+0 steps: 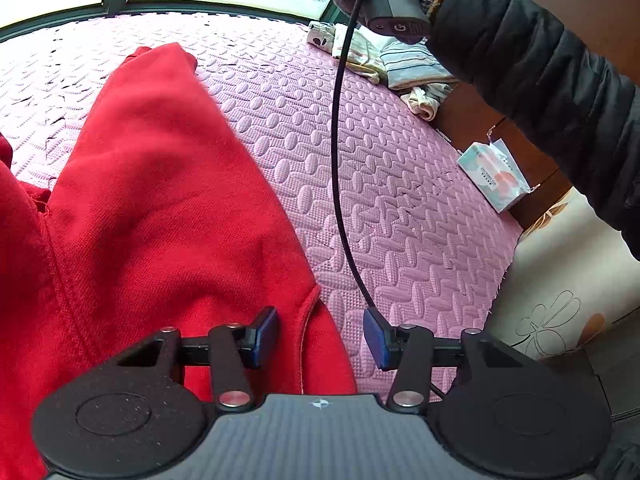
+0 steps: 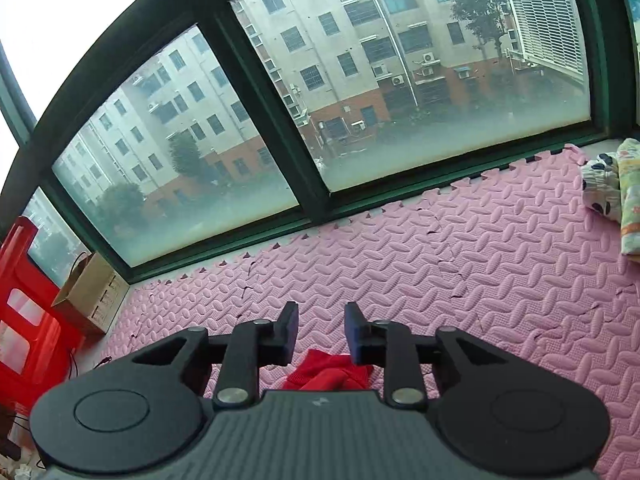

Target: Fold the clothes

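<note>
Left wrist view: the left gripper hovers with fingers spread over the hem edge of the red garment, which lies on the pink foam mat; bare mat stretches rightward. Right gripper has its fingers apart, holding nothing; red cloth below is mostly hidden.

A pink foam mat of interlocking embossed tiles covers the floor up to a dark green window frame, with apartment blocks beyond the glass. A brown paper bag stands in the left corner beside a red plastic stool. A tissue pack lies off the mat's right edge.
</note>
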The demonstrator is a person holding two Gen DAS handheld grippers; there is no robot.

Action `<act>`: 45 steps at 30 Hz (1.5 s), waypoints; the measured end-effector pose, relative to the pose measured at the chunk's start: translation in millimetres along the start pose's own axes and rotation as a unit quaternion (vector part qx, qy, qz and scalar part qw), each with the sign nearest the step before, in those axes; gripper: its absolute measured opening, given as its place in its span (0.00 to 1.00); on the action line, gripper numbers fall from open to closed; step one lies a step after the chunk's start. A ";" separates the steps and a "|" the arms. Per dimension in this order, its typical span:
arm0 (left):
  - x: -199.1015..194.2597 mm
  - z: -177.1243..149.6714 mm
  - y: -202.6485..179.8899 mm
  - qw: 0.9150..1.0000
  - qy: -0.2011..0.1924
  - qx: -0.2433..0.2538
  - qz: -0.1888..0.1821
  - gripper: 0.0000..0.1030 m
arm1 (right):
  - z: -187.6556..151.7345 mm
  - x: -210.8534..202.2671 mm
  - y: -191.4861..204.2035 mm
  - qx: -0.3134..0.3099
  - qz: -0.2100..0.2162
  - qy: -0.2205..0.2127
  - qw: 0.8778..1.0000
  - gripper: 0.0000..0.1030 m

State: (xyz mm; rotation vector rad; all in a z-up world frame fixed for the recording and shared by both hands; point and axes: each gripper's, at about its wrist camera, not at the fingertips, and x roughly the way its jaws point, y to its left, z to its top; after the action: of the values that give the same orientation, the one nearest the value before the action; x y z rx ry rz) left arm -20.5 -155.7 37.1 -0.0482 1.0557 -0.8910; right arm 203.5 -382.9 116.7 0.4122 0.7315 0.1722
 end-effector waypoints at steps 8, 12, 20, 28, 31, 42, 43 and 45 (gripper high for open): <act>2.7 -1.5 -2.2 1.000 0.001 0.003 -0.010 0.48 | -40.0 41.9 -15.0 0.044 0.015 0.105 0.993 0.30; 4.1 -0.6 -2.1 1.000 0.002 -0.002 -0.010 0.47 | -50.7 61.6 -21.2 0.085 0.001 0.109 0.990 0.30; 6.3 15.2 -9.7 0.999 -0.011 0.004 0.030 0.49 | -44.8 83.3 -36.3 0.163 0.000 0.098 0.982 0.30; 23.2 21.3 -15.1 0.997 -0.001 0.025 0.069 0.30 | -36.0 108.5 -37.3 0.140 -0.025 0.131 0.981 0.30; 19.0 19.3 -6.8 0.999 -0.011 0.011 0.052 0.13 | -34.7 113.4 -35.2 0.129 -0.030 0.132 0.982 0.21; -1.5 6.4 1.1 0.998 -0.039 0.021 -0.038 0.10 | -10.1 92.2 -20.9 0.038 -0.008 0.081 0.996 0.10; -2.2 5.9 0.3 0.998 -0.039 0.022 -0.042 0.10 | -12.4 92.8 -22.2 0.035 -0.016 0.091 0.995 0.13; -3.5 5.2 -3.5 0.998 -0.038 0.030 -0.049 0.10 | -15.7 92.6 -25.6 0.032 -0.031 0.107 0.993 0.31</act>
State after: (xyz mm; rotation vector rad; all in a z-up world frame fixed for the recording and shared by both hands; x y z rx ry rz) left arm -19.4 -157.7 43.9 -0.0833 0.9608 -1.0011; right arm 261.1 -374.1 38.8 0.4344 0.9615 0.1354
